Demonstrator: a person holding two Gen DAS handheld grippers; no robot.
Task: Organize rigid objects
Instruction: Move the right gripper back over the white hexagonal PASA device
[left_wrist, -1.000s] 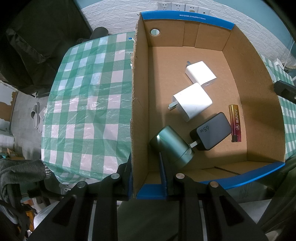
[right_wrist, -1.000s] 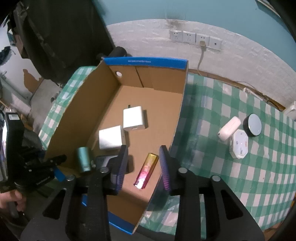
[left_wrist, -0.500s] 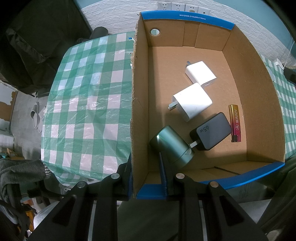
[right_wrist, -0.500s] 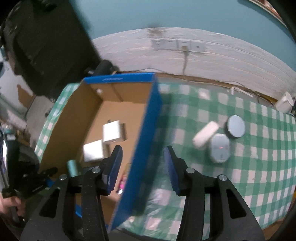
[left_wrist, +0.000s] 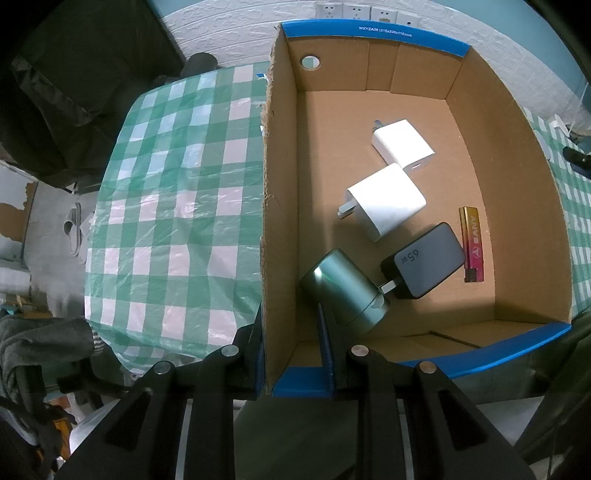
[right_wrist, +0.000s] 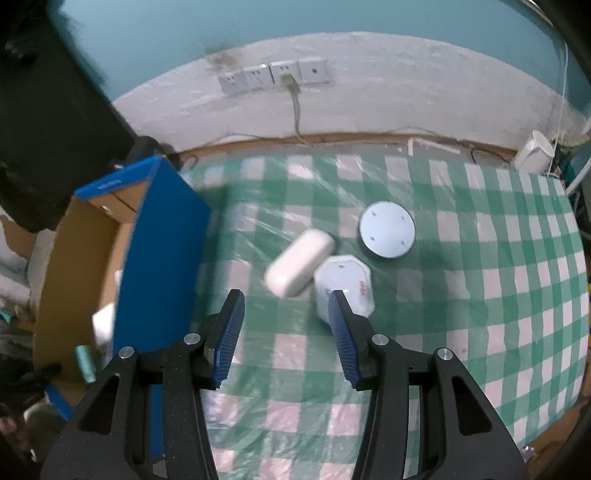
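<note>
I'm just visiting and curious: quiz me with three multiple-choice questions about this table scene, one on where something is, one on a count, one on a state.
1. Where does the lighter lie?
A. inside the cardboard box
B. on the tablecloth
C. on the floor

2. How many white chargers are in the box?
A. one
B. two
C. four

3. What do the right tongs hold?
A. the white oval case
B. the round disc
C. nothing

Answers:
1 A, it lies on the box floor beside the black charger.
2 B, two white plug cubes lie side by side.
3 C, the fingers stand apart over bare cloth.
</note>
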